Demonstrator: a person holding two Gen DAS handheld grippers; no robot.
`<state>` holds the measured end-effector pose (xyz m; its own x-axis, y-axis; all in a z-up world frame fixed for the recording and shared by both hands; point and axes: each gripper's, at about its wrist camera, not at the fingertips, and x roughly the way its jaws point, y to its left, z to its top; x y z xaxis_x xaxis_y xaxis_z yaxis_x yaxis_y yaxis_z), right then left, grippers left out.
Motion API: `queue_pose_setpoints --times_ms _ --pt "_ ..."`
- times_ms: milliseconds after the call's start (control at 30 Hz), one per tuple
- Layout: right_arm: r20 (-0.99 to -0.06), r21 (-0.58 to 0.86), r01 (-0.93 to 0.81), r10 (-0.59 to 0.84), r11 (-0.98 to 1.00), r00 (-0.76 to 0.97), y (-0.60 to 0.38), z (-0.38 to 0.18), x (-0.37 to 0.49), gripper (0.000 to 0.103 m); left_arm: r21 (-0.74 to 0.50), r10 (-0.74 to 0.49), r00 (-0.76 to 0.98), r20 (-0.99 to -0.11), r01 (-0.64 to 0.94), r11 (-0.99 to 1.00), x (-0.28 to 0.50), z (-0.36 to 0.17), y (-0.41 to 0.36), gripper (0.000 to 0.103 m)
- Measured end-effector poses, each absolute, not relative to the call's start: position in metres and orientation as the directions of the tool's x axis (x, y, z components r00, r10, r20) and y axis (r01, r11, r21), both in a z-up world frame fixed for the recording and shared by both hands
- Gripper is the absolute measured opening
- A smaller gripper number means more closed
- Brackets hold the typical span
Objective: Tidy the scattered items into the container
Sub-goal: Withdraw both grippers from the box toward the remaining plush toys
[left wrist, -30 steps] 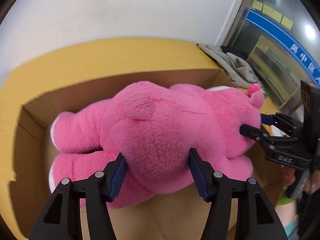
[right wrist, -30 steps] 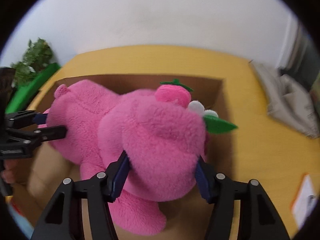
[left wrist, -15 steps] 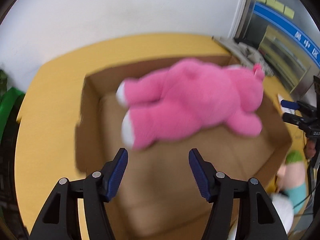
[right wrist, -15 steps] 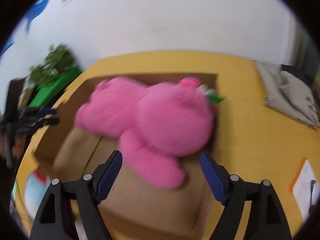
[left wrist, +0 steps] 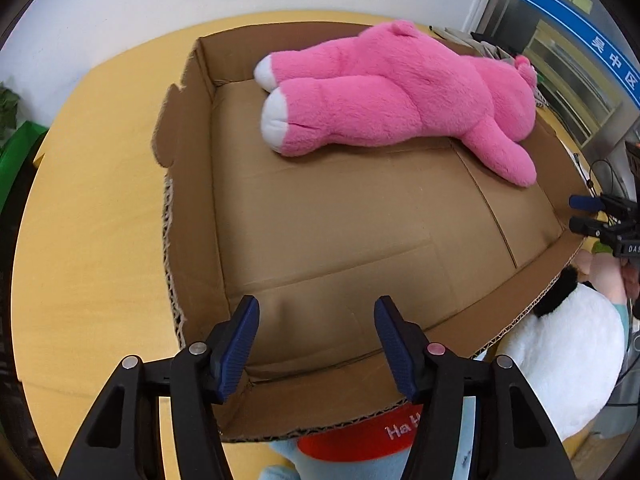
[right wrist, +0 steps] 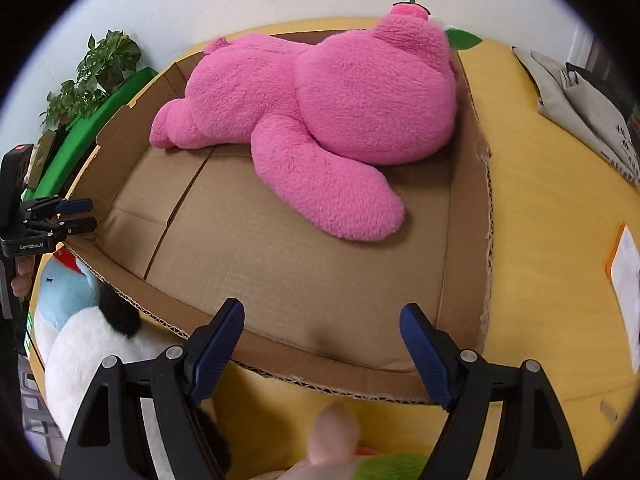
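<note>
A big pink plush bear [left wrist: 392, 92] lies on its side at the far end of the shallow cardboard box [left wrist: 192, 208]; it also shows in the right wrist view [right wrist: 320, 108], in the same box [right wrist: 468, 240]. My left gripper [left wrist: 316, 340] is open and empty above the box's near edge. My right gripper [right wrist: 324, 348] is open and empty above the box's near wall. Each gripper shows at the edge of the other's view. A white and black plush [left wrist: 568, 364] and a light blue plush [right wrist: 64, 292] lie outside the box.
The box sits on a yellow table [left wrist: 88, 240]. A folded grey cloth [right wrist: 580, 104] lies at the far right, a paper with an orange edge [right wrist: 624, 280] at the right, a potted plant [right wrist: 92, 76] and a green bin at the far left.
Both grippers have opened, let go of the pink bear and pulled back towards the box's near edge. The bear now lies in the box.
</note>
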<state>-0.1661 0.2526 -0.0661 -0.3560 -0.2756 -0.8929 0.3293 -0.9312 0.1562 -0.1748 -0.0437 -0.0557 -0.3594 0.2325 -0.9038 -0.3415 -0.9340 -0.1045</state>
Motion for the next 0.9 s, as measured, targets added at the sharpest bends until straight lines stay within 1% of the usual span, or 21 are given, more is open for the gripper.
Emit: queue_pose_setpoints --times_ms 67,167,200,267,333,367,400,500,567,667,833,900 --pt "-0.891 0.158 0.313 -0.271 -0.937 -0.364 0.255 -0.066 -0.161 0.08 -0.116 0.244 -0.366 -0.898 -0.336 -0.935 -0.167 -0.053 -0.048 0.064" --pt "-0.885 0.119 0.286 -0.232 -0.951 -0.403 0.25 -0.063 -0.151 0.08 -0.102 0.231 -0.408 -0.883 -0.314 -0.944 -0.155 -0.043 -0.054 0.067" --pt "-0.877 0.091 0.265 -0.204 -0.96 -0.435 0.248 -0.057 -0.147 0.08 -0.103 0.231 -0.431 -0.872 -0.301 -0.948 -0.151 -0.036 -0.057 0.068" --pt "-0.837 0.088 0.243 -0.204 -0.966 -0.508 0.245 -0.039 -0.134 0.08 -0.108 0.24 -0.487 -0.84 -0.284 -0.953 -0.143 -0.018 -0.064 0.073" --pt "-0.759 0.114 0.251 -0.247 -0.961 -0.602 0.24 -0.007 -0.11 0.08 -0.082 0.226 -0.563 -0.795 -0.269 -0.96 -0.129 0.006 -0.069 0.091" --pt "-0.727 0.114 0.254 -0.255 -0.96 -0.637 0.238 0.005 -0.097 0.082 -0.056 0.206 -0.605 -0.769 -0.257 -0.965 -0.117 0.019 -0.069 0.095" --pt "-0.684 0.107 0.253 -0.256 -0.961 -0.683 0.235 0.02 -0.082 0.084 -0.027 0.182 -0.644 -0.743 -0.243 -0.97 -0.104 0.032 -0.068 0.102" --pt "-0.611 0.111 0.232 -0.25 -0.966 -0.751 0.23 0.038 -0.046 0.086 0.032 0.121 -0.723 -0.68 -0.194 -0.98 -0.065 0.06 -0.064 0.103" --pt "-0.599 0.137 0.223 -0.26 -0.965 -0.757 0.226 0.036 -0.035 0.087 0.037 0.098 -0.745 -0.66 -0.162 -0.986 -0.044 0.069 -0.06 0.103" --pt "-0.597 0.176 0.198 -0.264 -0.964 -0.757 0.221 0.026 -0.023 0.087 0.022 0.093 -0.751 -0.654 -0.142 -0.99 -0.021 0.07 -0.046 0.103" --pt "-0.577 0.104 0.172 -0.201 -0.979 -0.792 0.215 0.025 -0.005 0.087 0.048 0.05 -0.767 -0.639 -0.105 -0.993 0.001 0.062 -0.019 0.103" --pt "-0.565 0.081 0.162 -0.18 -0.983 -0.806 0.218 0.029 0.003 0.087 0.038 0.051 -0.767 -0.64 -0.098 -0.994 0.006 0.059 -0.013 0.103"
